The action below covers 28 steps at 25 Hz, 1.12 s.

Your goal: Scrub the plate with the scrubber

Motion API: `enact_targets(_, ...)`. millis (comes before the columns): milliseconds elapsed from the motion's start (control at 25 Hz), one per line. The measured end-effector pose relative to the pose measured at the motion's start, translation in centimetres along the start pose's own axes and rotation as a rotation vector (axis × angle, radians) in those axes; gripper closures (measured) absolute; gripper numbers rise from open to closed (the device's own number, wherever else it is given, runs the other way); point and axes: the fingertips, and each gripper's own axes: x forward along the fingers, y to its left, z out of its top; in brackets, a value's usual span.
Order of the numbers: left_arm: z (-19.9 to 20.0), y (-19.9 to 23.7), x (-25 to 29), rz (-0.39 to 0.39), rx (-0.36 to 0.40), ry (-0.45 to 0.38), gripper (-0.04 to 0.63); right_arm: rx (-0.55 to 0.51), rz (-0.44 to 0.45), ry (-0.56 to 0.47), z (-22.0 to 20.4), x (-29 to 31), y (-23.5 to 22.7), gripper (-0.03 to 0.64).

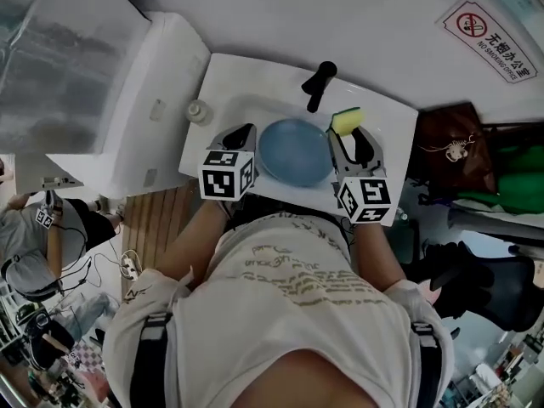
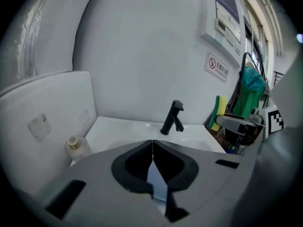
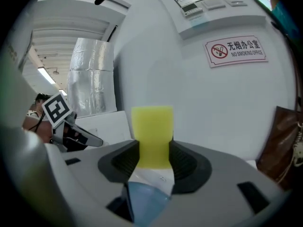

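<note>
A round blue plate (image 1: 294, 151) lies in the white sink (image 1: 246, 83), between my two grippers. My left gripper (image 1: 242, 133) hovers at the plate's left edge with its jaws shut together and nothing between them (image 2: 152, 148); a strip of the plate (image 2: 157, 182) shows beneath them. At the plate's far right edge my right gripper (image 1: 350, 134) is shut on a yellow-green scrubber sponge (image 1: 347, 121), which stands upright between the pads (image 3: 151, 126). Below the right gripper's jaws the plate (image 3: 146, 201) shows as a blue wedge.
A black faucet (image 1: 320, 82) stands at the back of the sink, and a small soap bottle (image 1: 199, 111) sits at its left corner. A no-smoking sign (image 1: 489, 36) hangs on the wall. A brown bag (image 1: 449, 147) hangs right of the basin.
</note>
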Motion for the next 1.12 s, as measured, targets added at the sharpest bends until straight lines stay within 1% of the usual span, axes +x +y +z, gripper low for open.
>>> enact_targets(160,-2.4,1.6,1.9,-0.083,-0.094,0.103,0.572,0.009,-0.041,0.032,-1.3,0.5,0.4,0.416)
enact_targets(280,-4.4,2.0,3.3,-0.147,-0.126,0.209,0.571,0.02,-0.088,0.07,-3.0,0.1,0.5,0.416)
enact_targets(360,-5.9,2.4,4.1,-0.171,-0.134,0.29,0.571,0.036,-0.115,0.09,-4.1,-0.1,0.5,0.416)
enact_targets(480,-8.9,3.0,5.4,-0.196,-0.121,0.428,0.571,0.05,-0.143,0.111,-5.3,-0.6,0.5,0.416)
enact_targets(560,-10.3,3.3,6.2,-0.21,-0.108,0.494,0.571,0.059,-0.152,0.12,-5.8,-0.9,0.6,0.416)
enact_targets(640,-11.2,3.4,7.1,-0.226,-0.12,0.529,0.571,0.068,-0.161,0.131,-6.4,-1.3,0.7,0.416)
enact_targets(720,-11.8,3.2,8.0,-0.24,-0.176,0.548,0.567,0.074,-0.174,0.138,-6.8,-1.8,0.6,0.416)
enact_targets(760,-12.1,3.1,8.6,-0.244,-0.214,0.557,0.537,0.077,-0.182,0.14,-6.9,-2.1,0.5,0.416)
enact_targets(800,-12.5,2.9,9.1,-0.246,-0.249,0.569,0.431,0.078,-0.192,0.14,-7.0,-2.4,0.3,0.416)
enact_targets(840,-12.8,2.8,9.7,-0.246,-0.275,0.582,0.402,0.08,-0.202,0.139,-7.0,-2.7,0.1,0.416)
enact_targets(920,-13.4,2.7,10.7,-0.235,-0.298,0.603,0.402,0.086,-0.223,0.136,-7.0,-3.3,-0.2,0.416)
enact_targets(1120,-14.8,2.9,13.3,-0.209,-0.326,0.668,0.4,0.093,-0.273,0.132,-7.1,-4.7,-1.0,0.416)
